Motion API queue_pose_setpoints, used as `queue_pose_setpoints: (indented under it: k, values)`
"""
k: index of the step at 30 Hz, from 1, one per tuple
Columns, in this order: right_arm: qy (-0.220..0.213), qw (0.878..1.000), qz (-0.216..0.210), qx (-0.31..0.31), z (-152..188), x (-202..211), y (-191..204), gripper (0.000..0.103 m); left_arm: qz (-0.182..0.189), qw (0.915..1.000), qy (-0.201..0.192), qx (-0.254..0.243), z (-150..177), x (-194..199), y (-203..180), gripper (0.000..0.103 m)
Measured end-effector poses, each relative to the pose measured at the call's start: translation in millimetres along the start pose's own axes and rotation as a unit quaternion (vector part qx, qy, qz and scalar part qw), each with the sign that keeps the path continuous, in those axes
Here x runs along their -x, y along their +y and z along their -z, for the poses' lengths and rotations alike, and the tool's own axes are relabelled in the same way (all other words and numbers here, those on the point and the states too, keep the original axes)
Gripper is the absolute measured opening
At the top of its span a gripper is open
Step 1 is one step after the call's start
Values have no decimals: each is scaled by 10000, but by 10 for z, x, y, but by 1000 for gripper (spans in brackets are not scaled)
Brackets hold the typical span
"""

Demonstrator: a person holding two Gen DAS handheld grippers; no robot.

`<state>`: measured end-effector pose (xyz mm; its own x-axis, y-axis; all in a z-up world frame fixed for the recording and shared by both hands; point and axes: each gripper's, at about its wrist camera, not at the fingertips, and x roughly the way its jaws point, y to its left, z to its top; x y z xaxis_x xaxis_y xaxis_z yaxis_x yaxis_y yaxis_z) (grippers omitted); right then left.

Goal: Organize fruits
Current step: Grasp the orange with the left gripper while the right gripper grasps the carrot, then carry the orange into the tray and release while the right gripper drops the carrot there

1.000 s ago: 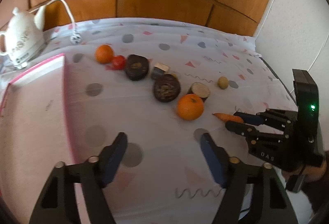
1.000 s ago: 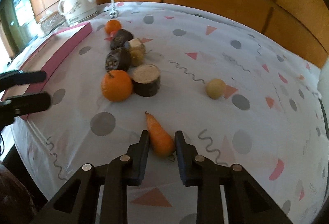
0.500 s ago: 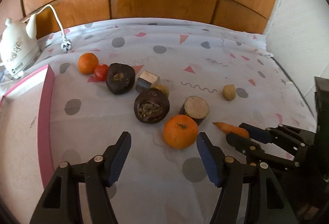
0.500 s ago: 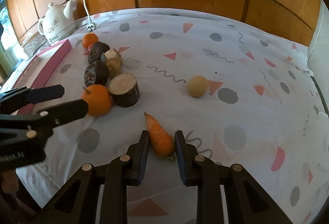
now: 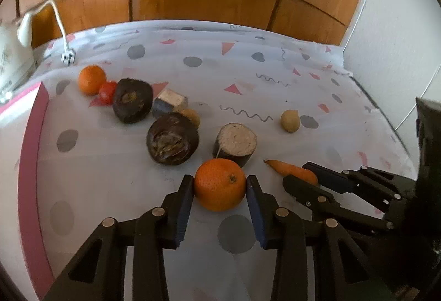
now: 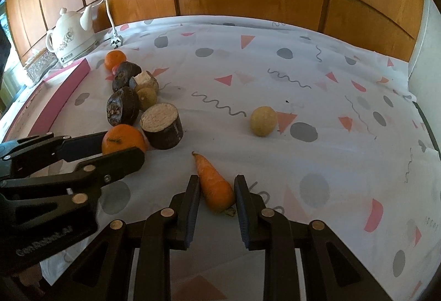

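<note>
The left claw (image 5: 219, 186) closes its 2 fingers on the near orange (image 5: 219, 184), which rests on the table (image 5: 110, 163). The right claw (image 6: 216, 188) grips the carrot (image 6: 213, 185) beside it. The left claw's body reads "CanRobot.AI", partly blurred.

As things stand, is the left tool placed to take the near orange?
Probably yes: the left tool has a finger on each side of the near orange, nothing between; the cut log piece sits just behind.
</note>
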<state>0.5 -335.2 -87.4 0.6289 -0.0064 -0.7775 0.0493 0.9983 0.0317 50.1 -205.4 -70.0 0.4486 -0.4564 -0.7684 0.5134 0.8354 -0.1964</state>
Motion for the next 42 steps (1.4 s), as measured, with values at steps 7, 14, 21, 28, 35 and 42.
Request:
queue_pose_setpoints:
  k: [7, 14, 21, 28, 35, 42]
  values:
    - [42, 9999, 81, -57, 1, 25, 40, 25, -67, 9999, -112, -16, 84, 280, 142, 38]
    - [113, 9998, -140, 55, 51, 80, 199, 25, -678, 9961, -441, 351, 104, 693, 515, 38]
    - [53, 9978, -591, 298, 27, 242, 495, 25, -1374, 9828, -720, 1004, 164, 1047, 1074, 39]
    - [-136, 9909, -1083, 783, -188, 353, 1032, 25, -1877, 9681, -781, 1467, 317, 1239, 1522, 39]
    - [-172, 9791, -1624, 1209, -434, 324, 1592, 24, -2203, 9538, -780, 1887, 479, 1346, 1836, 40]
    - [-118, 9698, -2018, 1361, -717, 220, 2127, 25, -2450, 9394, -865, 2237, 554, 1460, 2112, 53]
